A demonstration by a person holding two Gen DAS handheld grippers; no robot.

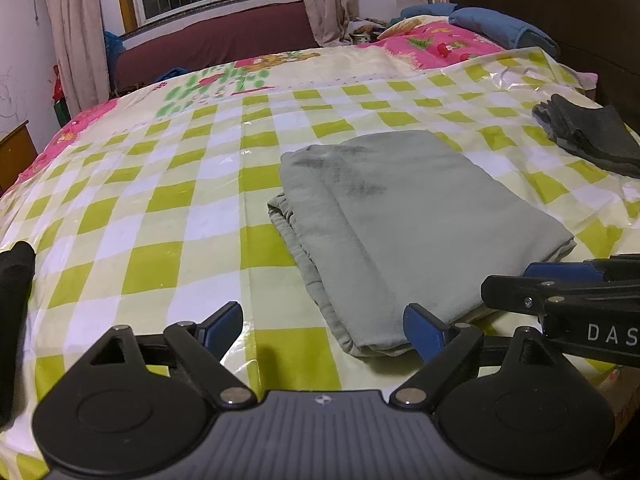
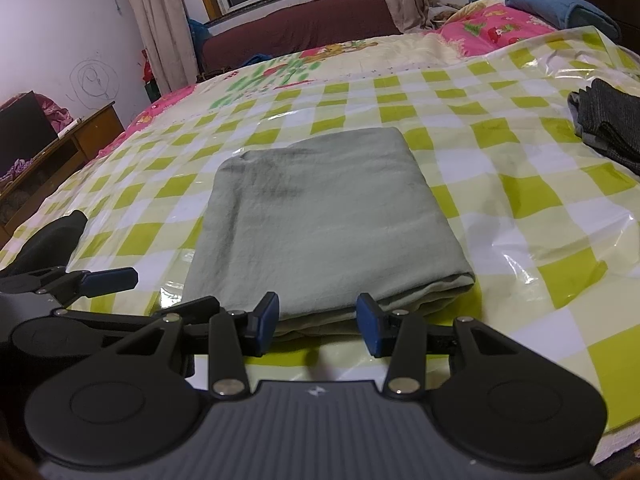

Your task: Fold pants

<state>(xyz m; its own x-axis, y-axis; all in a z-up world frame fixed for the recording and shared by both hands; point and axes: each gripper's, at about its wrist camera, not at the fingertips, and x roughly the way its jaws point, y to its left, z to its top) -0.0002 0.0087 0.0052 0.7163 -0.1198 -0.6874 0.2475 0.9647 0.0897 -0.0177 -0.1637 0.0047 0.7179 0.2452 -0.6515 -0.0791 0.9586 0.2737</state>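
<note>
The grey-green pants (image 1: 408, 224) lie folded into a compact rectangle on the checked plastic sheet (image 1: 160, 200) over the bed. They also show in the right wrist view (image 2: 324, 216). My left gripper (image 1: 324, 330) is open and empty, at the folded stack's near left corner, its right finger beside the fabric edge. My right gripper (image 2: 318, 318) is open and empty, its blue pads just short of the stack's near edge. The right gripper also shows at the right of the left wrist view (image 1: 560, 284), and the left one at the left of the right wrist view (image 2: 108, 278).
A folded dark grey garment (image 1: 592, 136) lies at the right side of the bed, also in the right wrist view (image 2: 612, 124). Blue pillows (image 1: 500, 24) and a pink quilt (image 1: 440, 44) lie at the far end. A wooden cabinet (image 2: 60, 152) stands left of the bed.
</note>
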